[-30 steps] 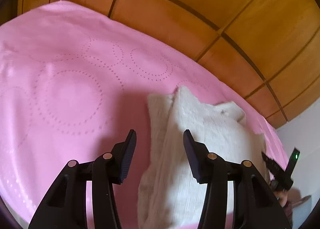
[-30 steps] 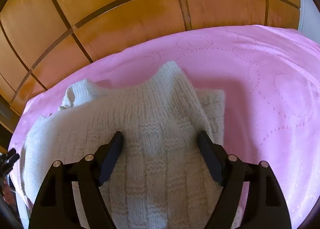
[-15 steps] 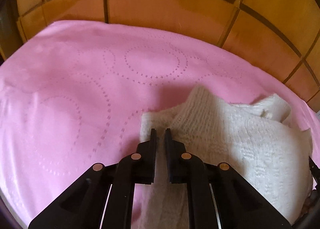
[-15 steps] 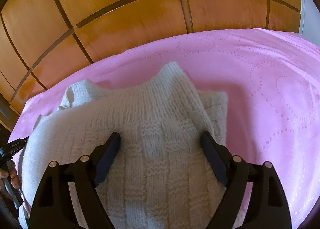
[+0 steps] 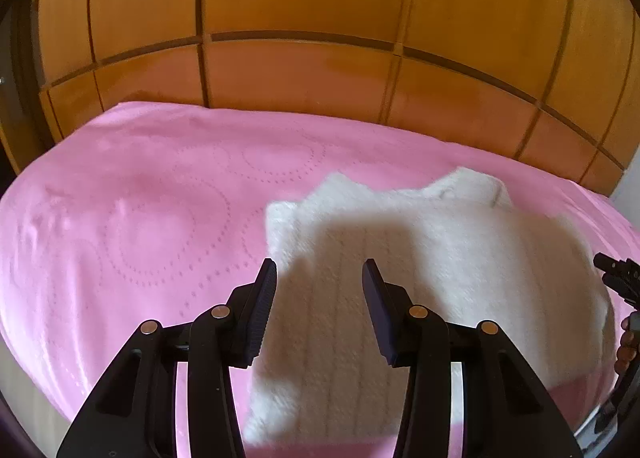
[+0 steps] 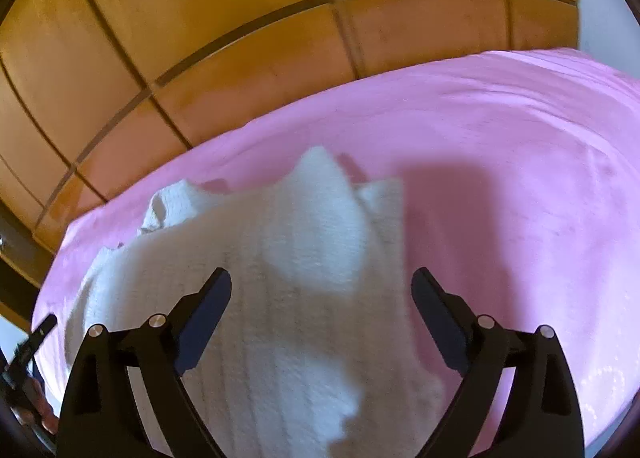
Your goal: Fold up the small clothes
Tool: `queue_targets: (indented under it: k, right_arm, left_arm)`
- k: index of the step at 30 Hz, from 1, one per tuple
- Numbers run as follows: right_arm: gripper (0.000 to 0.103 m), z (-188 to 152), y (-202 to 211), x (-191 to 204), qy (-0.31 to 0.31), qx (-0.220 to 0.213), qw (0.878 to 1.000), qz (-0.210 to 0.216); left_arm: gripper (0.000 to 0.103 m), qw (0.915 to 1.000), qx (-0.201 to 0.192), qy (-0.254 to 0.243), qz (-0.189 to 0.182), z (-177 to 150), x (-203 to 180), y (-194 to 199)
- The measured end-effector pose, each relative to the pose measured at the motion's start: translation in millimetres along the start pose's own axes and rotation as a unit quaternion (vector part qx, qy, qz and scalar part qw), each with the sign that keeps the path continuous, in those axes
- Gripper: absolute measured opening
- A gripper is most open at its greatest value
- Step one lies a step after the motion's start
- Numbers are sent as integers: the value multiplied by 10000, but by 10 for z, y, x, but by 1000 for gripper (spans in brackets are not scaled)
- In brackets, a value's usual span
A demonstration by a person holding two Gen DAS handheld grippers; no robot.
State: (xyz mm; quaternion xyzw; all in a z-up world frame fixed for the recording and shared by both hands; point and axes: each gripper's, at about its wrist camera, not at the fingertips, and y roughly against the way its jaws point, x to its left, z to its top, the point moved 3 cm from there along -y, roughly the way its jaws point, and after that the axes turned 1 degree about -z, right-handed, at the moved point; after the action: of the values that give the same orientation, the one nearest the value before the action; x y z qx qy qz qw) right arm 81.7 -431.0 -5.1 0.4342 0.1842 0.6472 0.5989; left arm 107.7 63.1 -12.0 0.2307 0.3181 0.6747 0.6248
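A cream knitted garment [image 5: 420, 258] lies folded on the pink bedspread [image 5: 140, 217], at the right of the left wrist view. My left gripper [image 5: 319, 286] is open and empty, raised above the garment's left edge. In the right wrist view the same garment [image 6: 280, 298] fills the lower middle, with a folded flap pointing away. My right gripper [image 6: 321, 294] is wide open and empty above it. The right gripper's tip shows at the far right of the left wrist view [image 5: 618, 278].
A wooden panelled headboard [image 5: 304, 17] rises right behind the bed. The pink bedspread stretches left of the garment in the left wrist view and right of it in the right wrist view [image 6: 520, 197]. The bed's near edge [image 5: 24, 378] is at lower left.
My left gripper shut near the garment's left edge half a second ago, then opened and pulled back. My right gripper stayed open and lifted back from the garment.
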Motion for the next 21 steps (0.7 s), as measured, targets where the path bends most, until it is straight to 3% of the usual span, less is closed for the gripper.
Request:
queue_targets:
  k: [5, 12, 16, 21]
  right_arm:
    - [92, -119, 48, -283, -407, 189, 9990, 72]
    - [92, -379, 89, -457, -822, 411, 9942, 550]
    - [83, -459, 144, -345, -752, 560, 9908, 976]
    - [59, -496, 95, -224, -633, 753, 9899, 1020]
  left_arm:
    - [44, 9998, 106, -36, -147, -157, -128, 67]
    - [44, 9990, 299, -188, -272, -324, -219, 22]
    - [44, 9982, 445, -196, -345, -385, -238, -46]
    - [44, 9974, 565, -210, -391, -428, -241, -138]
